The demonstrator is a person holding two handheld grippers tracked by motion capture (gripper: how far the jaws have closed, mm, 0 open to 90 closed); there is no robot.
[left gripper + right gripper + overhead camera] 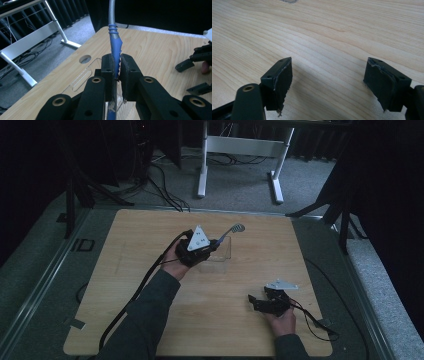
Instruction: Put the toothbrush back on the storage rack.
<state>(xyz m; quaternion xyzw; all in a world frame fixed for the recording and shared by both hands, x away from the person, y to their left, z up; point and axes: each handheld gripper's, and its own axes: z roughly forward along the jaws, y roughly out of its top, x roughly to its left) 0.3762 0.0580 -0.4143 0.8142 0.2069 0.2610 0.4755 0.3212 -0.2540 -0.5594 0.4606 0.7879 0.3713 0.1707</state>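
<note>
- Slotted spoon: blue ribbed handle, metal shaft, perforated head; in the high view the head shows just above centre of the frame, raised off the table and pointing to the upper right.
- Grip: the left gripper is closed tight on the blue handle; in the left gripper view both pads press the ribbed part from either side, shaft running up and out of the top of the frame.
- Clear plastic container: sits on the table directly below and right of the left gripper in the high view; the lower end of the handle appears to reach down into or against it, contact not resolvable.
- Progress, judged: the spoon is picked up and held; setting it down or placing it is not yet done. Whether it is going into the container or coming out, I cannot tell.
- Right gripper: jaws wide apart, nothing between them, hovering low over bare wood; in the high view it is at lower right, well apart from the spoon.
- Table: light wood, otherwise bare around the work.
</note>
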